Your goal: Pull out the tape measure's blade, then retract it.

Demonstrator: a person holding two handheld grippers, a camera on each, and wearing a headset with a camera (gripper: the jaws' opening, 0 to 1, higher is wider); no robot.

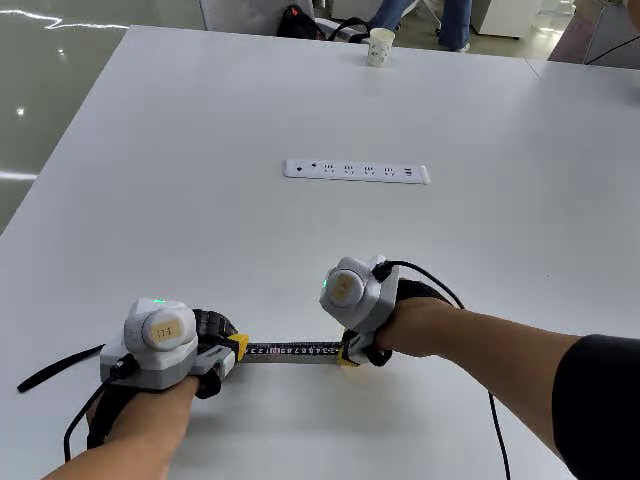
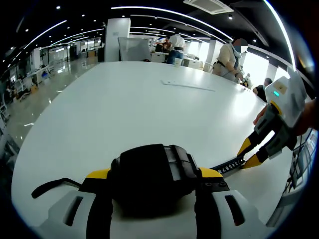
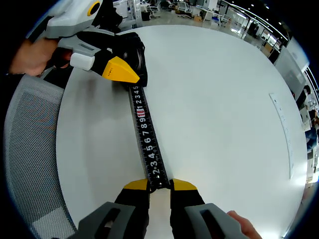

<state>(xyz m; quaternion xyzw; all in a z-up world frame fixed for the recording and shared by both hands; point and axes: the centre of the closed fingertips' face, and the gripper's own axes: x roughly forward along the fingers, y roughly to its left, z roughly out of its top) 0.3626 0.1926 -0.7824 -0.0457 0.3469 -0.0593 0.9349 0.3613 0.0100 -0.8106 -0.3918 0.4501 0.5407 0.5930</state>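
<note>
Looks like the pull-out, with only a short run of blade (image 3: 144,134) drawn so far. Hold the case (image 2: 149,172) steady and draw the tip straight away from it, low over the table (image 1: 300,100), in line with the slot, to avoid twisting the blade or slipping the pinch. For the return, ease back by hand rather than let go. Clamped on the case, one jaw each side: the left gripper (image 1: 235,350). Pinched tight on the blade's tip: the right gripper (image 3: 159,185). Blade stretched along the table between the two, near the table's close edge
</note>
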